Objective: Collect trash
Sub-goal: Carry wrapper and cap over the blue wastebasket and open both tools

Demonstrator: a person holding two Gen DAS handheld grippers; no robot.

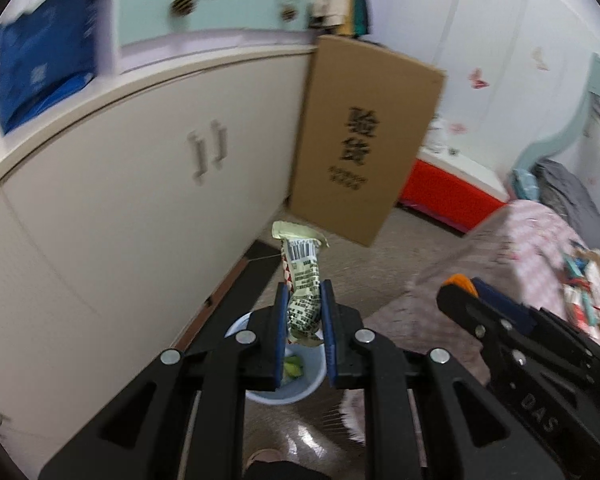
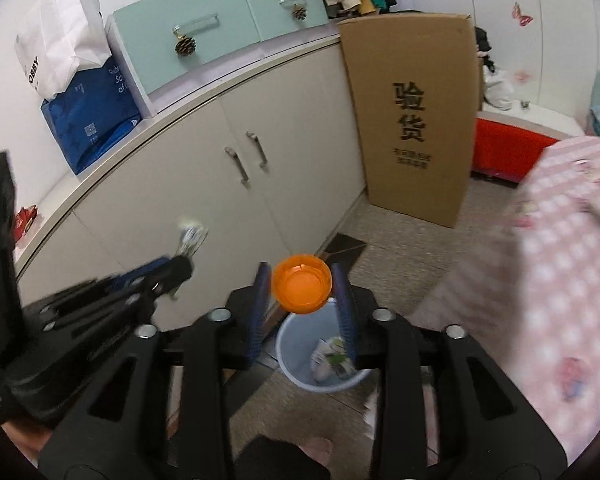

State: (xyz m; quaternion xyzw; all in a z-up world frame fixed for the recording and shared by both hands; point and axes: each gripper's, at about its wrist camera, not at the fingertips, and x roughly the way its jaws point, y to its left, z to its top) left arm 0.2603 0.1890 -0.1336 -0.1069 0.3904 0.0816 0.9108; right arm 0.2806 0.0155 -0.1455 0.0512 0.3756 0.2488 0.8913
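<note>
Left wrist view: my left claw [image 1: 304, 304] pinches a printed wrapper [image 1: 302, 280] above the pale blue bin [image 1: 312, 380], whose rim my fingers mostly hide; the bed's trash pile [image 1: 584, 288] is blurred.

Right wrist view: my right claw [image 2: 302, 300] stands wide, the orange cap [image 2: 302, 284] between its pads over the bin [image 2: 292, 344]. Whether the pads touch it I cannot tell. Cabinet doors [image 2: 204, 200] crowd the left.

I see a crinkled glossy printed foil wrapper [image 1: 302, 280], a smooth translucent orange plastic cap [image 2: 302, 289], and a matt pale-blue plastic bin [image 2: 300, 354].
</note>
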